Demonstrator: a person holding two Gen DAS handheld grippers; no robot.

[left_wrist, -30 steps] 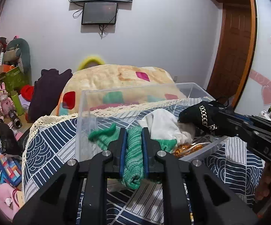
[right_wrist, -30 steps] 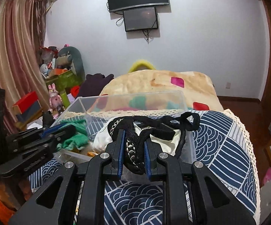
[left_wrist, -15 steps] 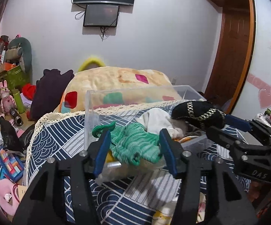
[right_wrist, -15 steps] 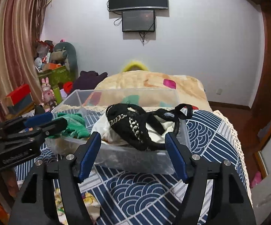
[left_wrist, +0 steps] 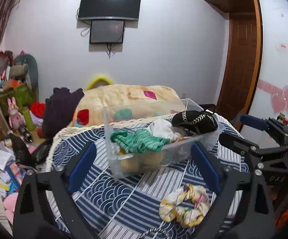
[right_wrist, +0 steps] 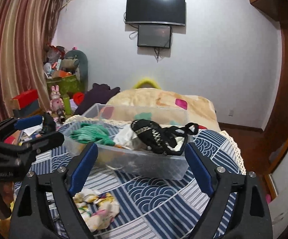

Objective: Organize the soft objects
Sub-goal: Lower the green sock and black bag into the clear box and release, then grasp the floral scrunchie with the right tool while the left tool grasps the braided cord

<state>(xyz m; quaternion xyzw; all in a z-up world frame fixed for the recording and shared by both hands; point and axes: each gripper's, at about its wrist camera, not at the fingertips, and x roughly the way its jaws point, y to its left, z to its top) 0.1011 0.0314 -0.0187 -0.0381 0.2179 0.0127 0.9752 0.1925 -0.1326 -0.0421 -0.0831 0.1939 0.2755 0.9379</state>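
in the clear plastic bin lies a green knit; both grippers' jaws spread.

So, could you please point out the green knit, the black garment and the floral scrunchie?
green knit (left_wrist: 142, 142), left wrist view, middle of the bundle
black garment (right_wrist: 153, 133), right wrist view, chain-trimmed part
floral scrunchie (left_wrist: 184, 206), left wrist view, its ruffled ring

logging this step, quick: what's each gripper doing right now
left gripper: open, holding nothing
right gripper: open, holding nothing
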